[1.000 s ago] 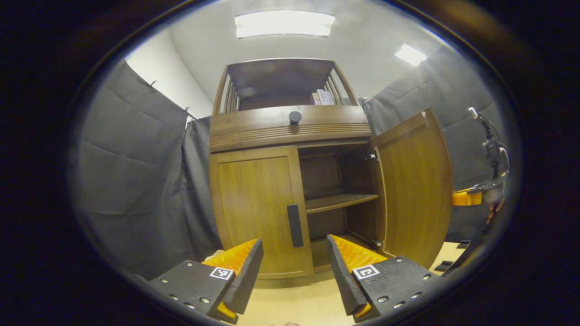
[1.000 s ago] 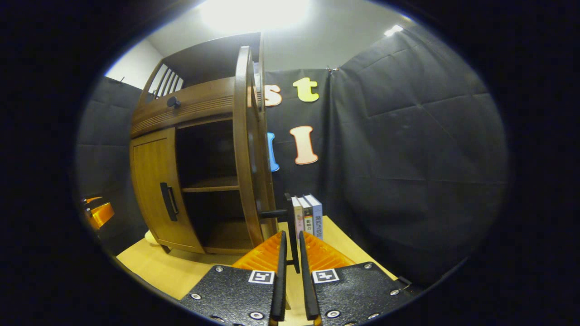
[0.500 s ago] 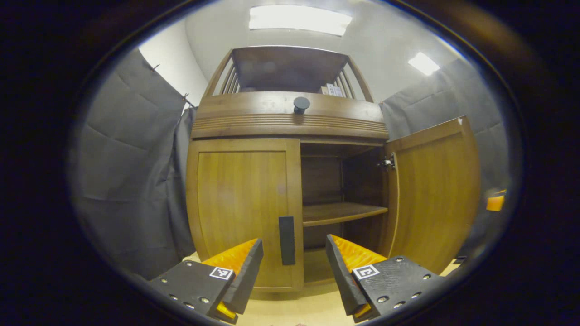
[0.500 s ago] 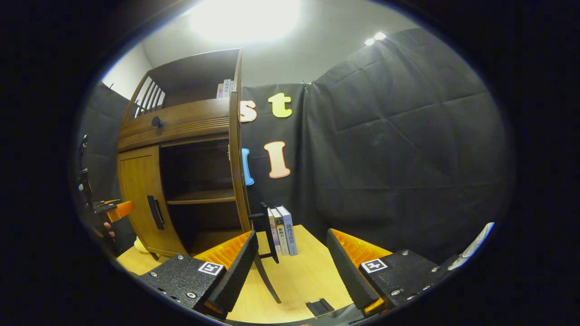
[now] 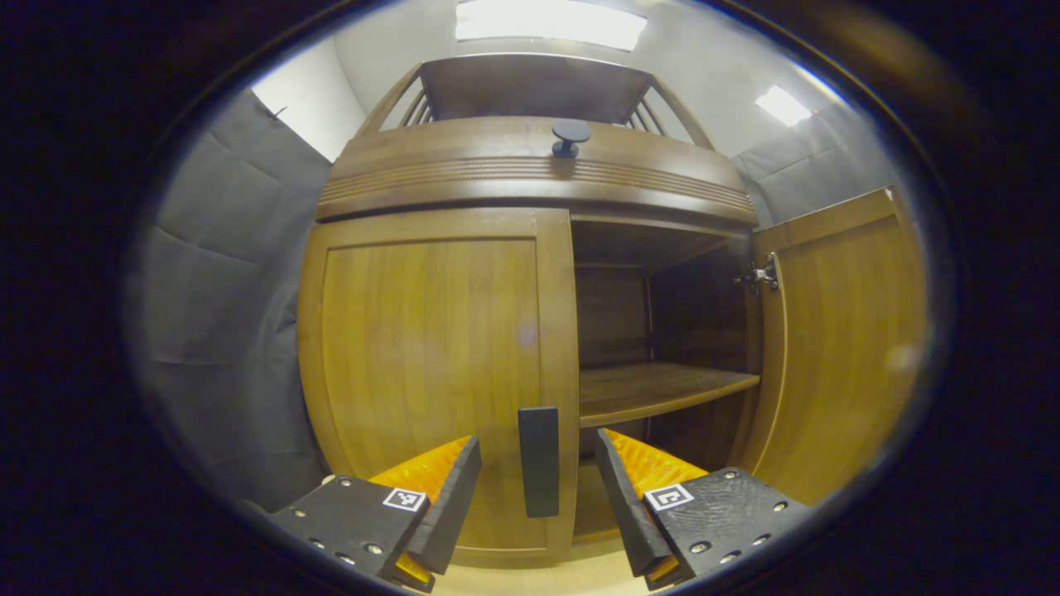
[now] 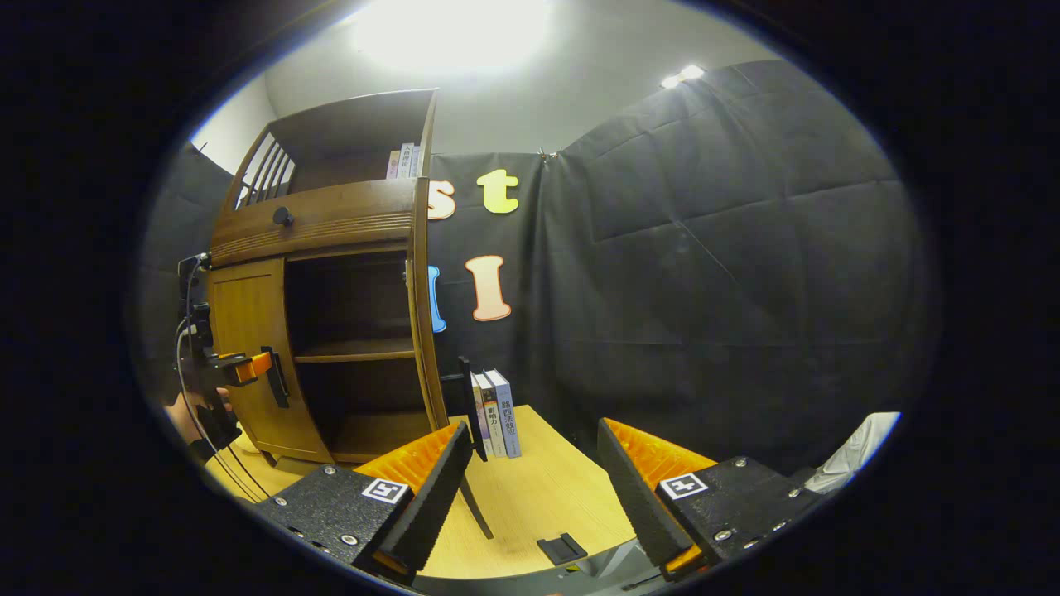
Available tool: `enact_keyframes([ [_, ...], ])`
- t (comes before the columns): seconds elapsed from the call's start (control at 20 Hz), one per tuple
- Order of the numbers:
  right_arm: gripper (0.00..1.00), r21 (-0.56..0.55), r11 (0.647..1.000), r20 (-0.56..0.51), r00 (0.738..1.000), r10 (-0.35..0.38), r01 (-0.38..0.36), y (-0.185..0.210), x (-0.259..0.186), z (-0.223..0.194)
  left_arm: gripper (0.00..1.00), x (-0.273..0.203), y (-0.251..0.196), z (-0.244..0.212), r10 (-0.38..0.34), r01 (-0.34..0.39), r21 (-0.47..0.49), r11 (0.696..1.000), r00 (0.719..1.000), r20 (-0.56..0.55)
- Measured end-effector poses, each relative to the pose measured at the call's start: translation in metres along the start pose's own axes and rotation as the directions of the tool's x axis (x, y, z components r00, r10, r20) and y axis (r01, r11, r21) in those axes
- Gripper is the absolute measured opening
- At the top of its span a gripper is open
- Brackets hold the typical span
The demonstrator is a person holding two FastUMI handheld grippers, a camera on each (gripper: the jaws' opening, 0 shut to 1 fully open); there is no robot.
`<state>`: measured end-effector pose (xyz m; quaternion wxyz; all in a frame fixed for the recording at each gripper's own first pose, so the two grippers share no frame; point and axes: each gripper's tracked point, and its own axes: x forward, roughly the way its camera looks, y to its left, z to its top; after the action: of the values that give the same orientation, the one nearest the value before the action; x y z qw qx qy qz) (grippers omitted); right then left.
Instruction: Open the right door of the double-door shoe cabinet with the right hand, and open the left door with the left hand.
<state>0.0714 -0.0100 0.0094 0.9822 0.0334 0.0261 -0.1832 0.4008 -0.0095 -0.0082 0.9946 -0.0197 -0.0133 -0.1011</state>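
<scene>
Standing at booth rear on a pale floor [image 6: 530,505]: shoe cabinet [image 5: 530,178], wood, double-door.

Item 1, right door [image 5: 836,348]: swung wide, inner face and hinge [image 5: 758,275] seen in left gripper view; edge-on in right gripper view, its handle [image 6: 460,389] sticking out just beyond the right gripper [image 6: 530,488]. Right gripper released, jaws wide apart, nothing held, clear of the door.

Item 2, left door [image 5: 431,364]: closed, flush w/ frame. Dark vertical bar handle [image 5: 538,472] at its inner edge, low down, framed between the fingers of the left gripper [image 5: 538,488]. Left gripper spread open, not yet clamped; whether fingers reach the bar or stop short of it cannot be told.

Handling (est.): rigid panel, hinged at outer edge, prob. light-to-moderate swing, maybe a catch to overcome. Grip to be taken across the bar mid-length, pulled in an arc; smooth bar may slip if pinched near its end.

Obscured: lower cabinet interior dark below shelf [image 5: 654,389]; door bottom cut off by fingers; top shelf contents only partly seen, books [image 6: 403,161] small.
</scene>
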Motion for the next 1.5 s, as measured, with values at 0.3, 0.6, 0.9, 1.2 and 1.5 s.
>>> enact_keyframes([
  [0.3, 0.94, 0.004, 1.000, -0.023, 1.000, -0.002, 0.002, 0.003, -0.006, -0.008, 0.85, 0.039, 0.006, -0.026, 0.007, -0.008, -0.020, 1.000, 0.997, -0.072],
  [0.6, 0.94, -0.006, 0.999, -0.046, 0.998, 0.036, -0.036, 0.007, -0.008, -0.011, 0.62, 0.061, 0.019, -0.027, 0.018, -0.022, -0.037, 0.999, 0.995, -0.103],
  [0.9, 0.95, 0.004, 0.996, -0.069, 0.994, 0.085, -0.085, 0.019, -0.011, -0.018, 0.29, 0.055, 0.011, -0.029, 0.027, -0.031, -0.027, 0.999, 0.992, -0.122],
  [1.2, 0.92, 0.015, 0.993, -0.067, 0.991, 0.119, -0.118, 0.030, -0.013, -0.019, 0.26, 0.025, 0.012, -0.024, -0.017, 0.011, -0.047, 0.999, 0.992, -0.122],
  [1.5, 0.95, 0.011, 0.984, -0.070, 0.981, 0.179, -0.178, 0.053, -0.005, -0.020, 0.26, -0.014, 0.025, -0.017, -0.021, 0.014, -0.056, 0.998, 0.993, -0.120],
])
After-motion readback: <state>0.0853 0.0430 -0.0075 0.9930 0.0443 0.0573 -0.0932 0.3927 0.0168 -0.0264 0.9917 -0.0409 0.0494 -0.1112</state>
